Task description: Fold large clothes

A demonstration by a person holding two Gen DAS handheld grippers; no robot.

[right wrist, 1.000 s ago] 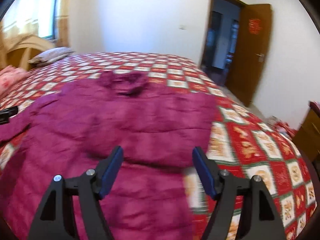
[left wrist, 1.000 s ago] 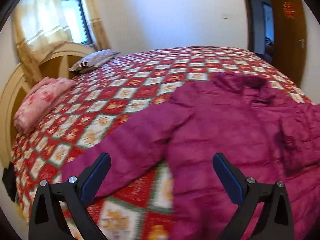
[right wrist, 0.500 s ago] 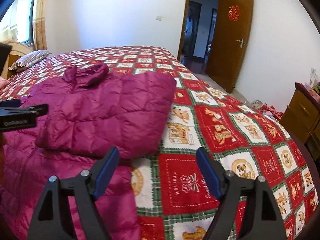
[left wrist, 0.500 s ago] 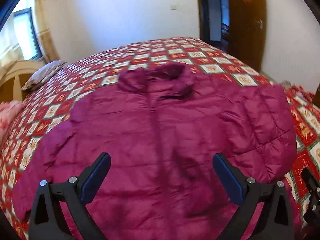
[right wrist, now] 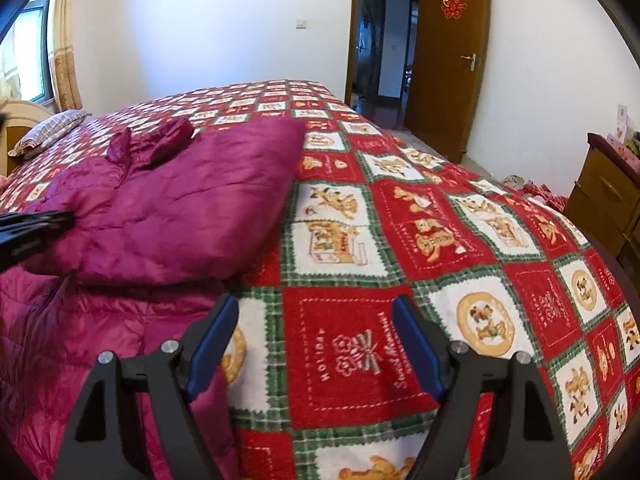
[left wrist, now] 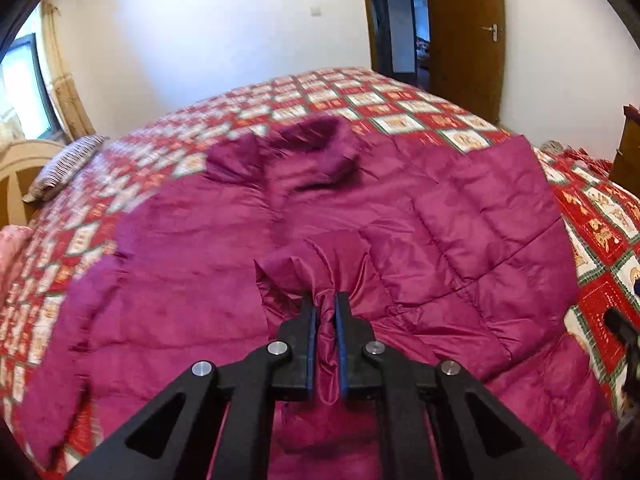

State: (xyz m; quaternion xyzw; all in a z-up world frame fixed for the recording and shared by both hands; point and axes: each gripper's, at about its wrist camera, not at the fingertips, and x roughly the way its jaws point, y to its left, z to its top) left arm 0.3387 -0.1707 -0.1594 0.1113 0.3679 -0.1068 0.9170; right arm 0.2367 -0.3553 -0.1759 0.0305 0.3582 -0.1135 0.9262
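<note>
While clamped on puffy cloth: left gripper [left wrist: 326, 312] had its jaws nearly together, a bunched fold of the magenta jacket [left wrist: 208, 280] pinched between the pads.
Grip risk: slick quilted fabric could have slid out if pulled hard, judging by how little was caught.
Right gripper [right wrist: 316, 344]: jaws wide apart, nothing held, hovering over bare bedspread [right wrist: 460, 240] just beside the jacket's hem.
Jacket position: spread flat near the bed's near edge, one sleeve [right wrist: 180, 216] already folded across its front.
Fold risk: lifting one-handed could have dragged that sleeve askew.
Beyond: pillow [left wrist: 60, 164] at the far left corner, well apart; open door [right wrist: 448, 56]; nothing obstructing.
</note>
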